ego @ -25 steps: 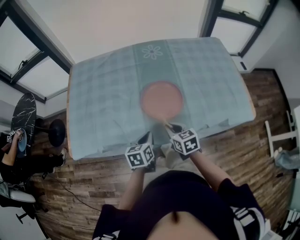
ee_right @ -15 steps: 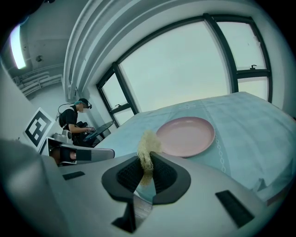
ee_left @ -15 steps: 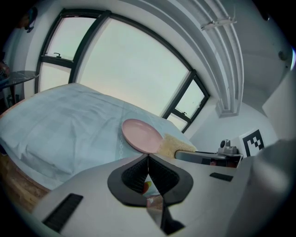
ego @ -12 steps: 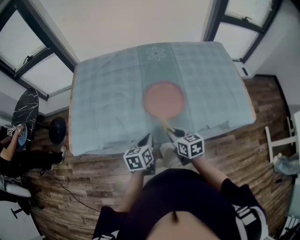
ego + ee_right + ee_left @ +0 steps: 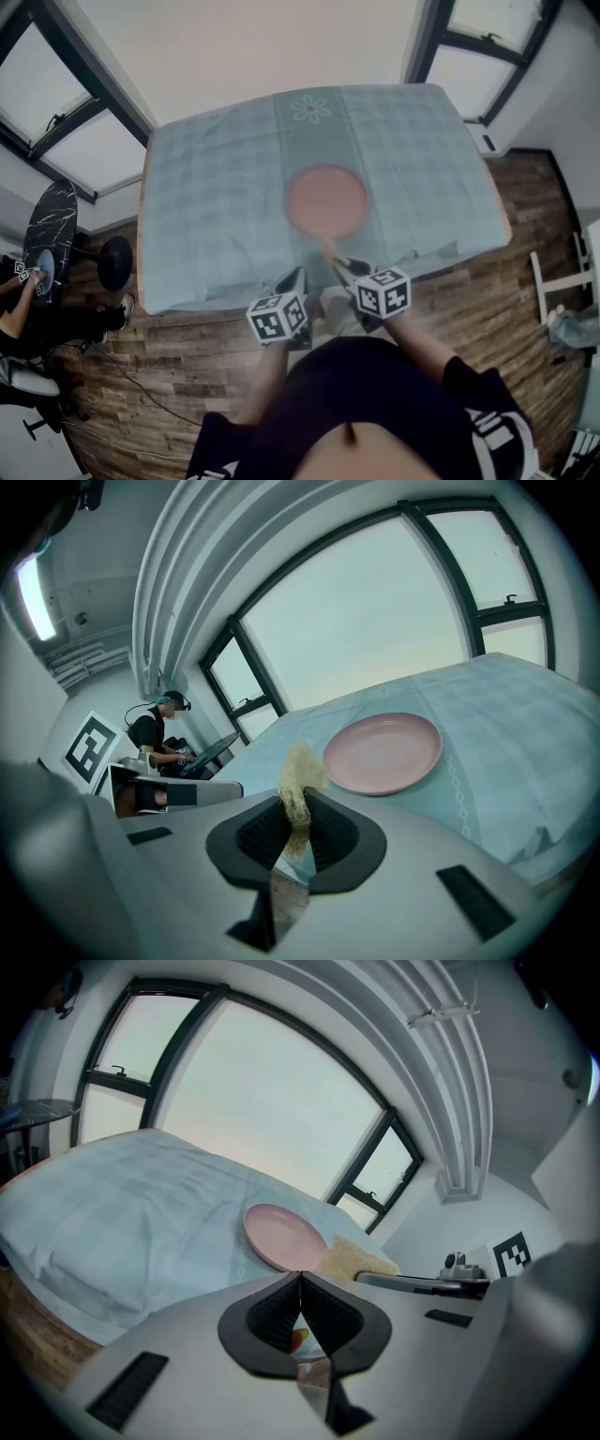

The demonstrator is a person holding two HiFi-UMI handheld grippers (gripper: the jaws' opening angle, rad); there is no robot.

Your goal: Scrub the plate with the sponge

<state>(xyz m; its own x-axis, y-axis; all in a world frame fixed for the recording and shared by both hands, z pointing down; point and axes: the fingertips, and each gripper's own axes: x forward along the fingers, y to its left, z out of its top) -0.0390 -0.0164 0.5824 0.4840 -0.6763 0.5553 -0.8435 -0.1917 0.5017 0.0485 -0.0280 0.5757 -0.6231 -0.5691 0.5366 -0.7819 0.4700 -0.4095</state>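
Rectangular table under a pale blue-green checked cloth [image 5: 216, 187], softly creased, with a round, shallow, smooth pink plate [image 5: 326, 200] near its middle, bare cloth on every side of it and wood-plank floor [image 5: 487, 281] past the cloth's hanging near edge. Right gripper [image 5: 341, 267], held at that near edge, is clamped on a thin, coarse, fibrous yellow sponge [image 5: 300, 780] that stands up between its ribbed black pads, the plate ahead of it and the sponge's tip close to the near rim. Left gripper [image 5: 300, 1279], just beside the right, has its jaws pressed together on nothing, the plate ahead and slightly to its right.
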